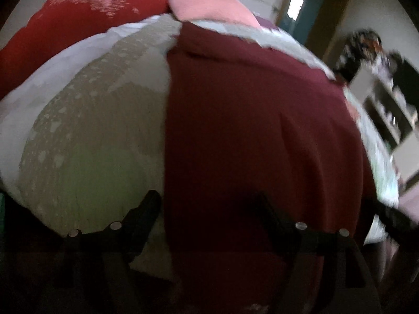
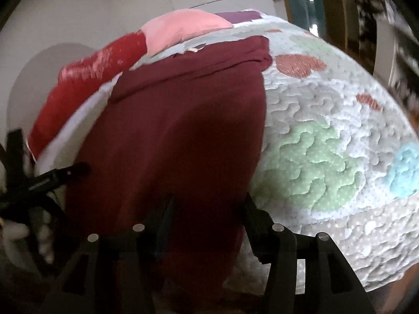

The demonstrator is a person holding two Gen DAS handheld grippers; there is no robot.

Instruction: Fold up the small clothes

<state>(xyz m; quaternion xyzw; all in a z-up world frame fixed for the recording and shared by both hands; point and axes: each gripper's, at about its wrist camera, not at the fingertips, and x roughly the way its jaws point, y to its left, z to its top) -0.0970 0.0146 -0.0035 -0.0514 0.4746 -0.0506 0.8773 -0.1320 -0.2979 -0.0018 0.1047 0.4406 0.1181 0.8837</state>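
Observation:
A maroon garment [image 1: 248,130] lies flat on a quilted bedspread [image 1: 91,130], long side running away from me. My left gripper [image 1: 207,206] is open, low over the garment's near left edge, its jaws astride that edge. In the right wrist view the same garment [image 2: 183,130] has a folded band at its far end. My right gripper [image 2: 207,206] is open over the garment's near right edge, the right finger beside the quilt [image 2: 327,144]. The left gripper [image 2: 52,175] shows at the far left there.
A red pillow [image 1: 78,26] and a pink pillow [image 1: 209,7] lie at the head of the bed; they also show in the right wrist view, red pillow [image 2: 91,78] and pink pillow [image 2: 183,28]. A teal door [image 1: 301,7] and shelves [image 1: 387,110] stand to the right.

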